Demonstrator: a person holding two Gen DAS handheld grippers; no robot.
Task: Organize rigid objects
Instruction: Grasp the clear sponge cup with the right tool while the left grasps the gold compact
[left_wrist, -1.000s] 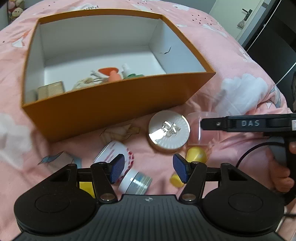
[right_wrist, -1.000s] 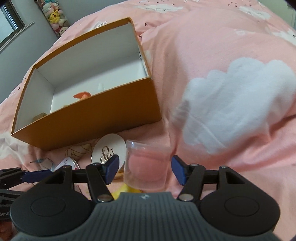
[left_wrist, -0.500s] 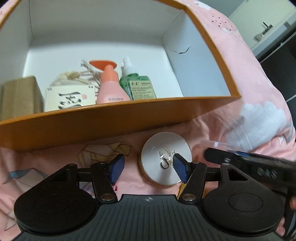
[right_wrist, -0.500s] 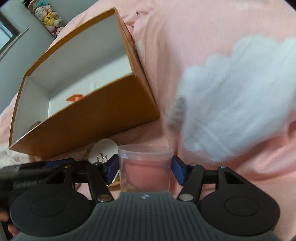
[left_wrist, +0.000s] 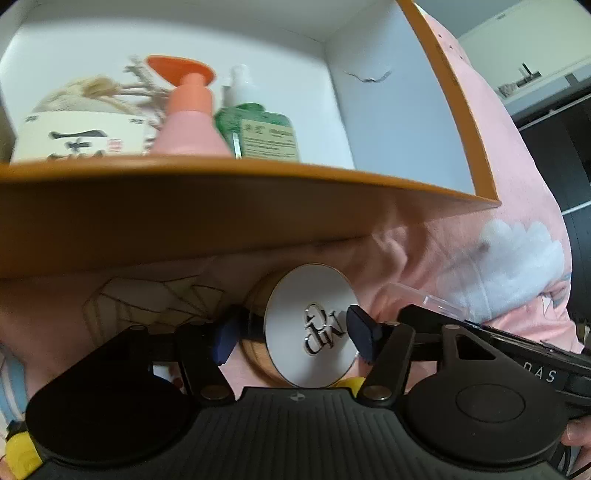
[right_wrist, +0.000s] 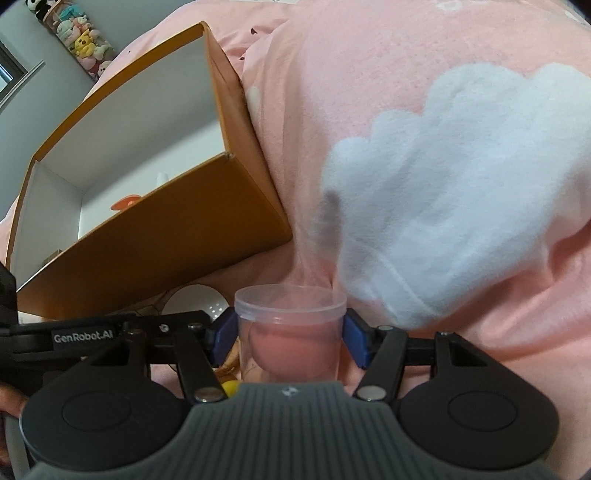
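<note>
**Compact and jar framed by two tools on the bed**

Compact (left_wrist: 309, 332), round with a white lid and a gold rim, sat tipped up on edge on the pink bedspread (left_wrist: 424, 254), just in front of the near wall of the orange box (left_wrist: 229, 214). The left tool (left_wrist: 293, 338) had its blue pads on either side of it: the right pad lay at the lid's edge, the left pad (left_wrist: 224, 339) stood a little clear of the gold base, so whether the tool gripped the compact could not be told. The compact's white edge also showed in the right wrist view (right_wrist: 199, 301), low beside the box.

The right tool (right_wrist: 286, 338) held a clear plastic jar (right_wrist: 290, 332) with a pink ball inside; both pads pressed against the jar's sides just under its lid. The jar stood upright between the fingers, to the right of the box's near corner (right_wrist: 166, 236) and in front of a white cloud patch (right_wrist: 461, 192) on the bedspread.

Inside the box, along its near wall, stood a white pouch with black lettering (left_wrist: 79, 138), a pink bottle (left_wrist: 190, 125) with an orange funnel (left_wrist: 181, 70) behind it, and a green spray bottle (left_wrist: 258, 133). Something yellow (left_wrist: 18, 452) showed at the lower left edge of the left wrist view. Plush toys (right_wrist: 79, 38) lined a far shelf.
</note>
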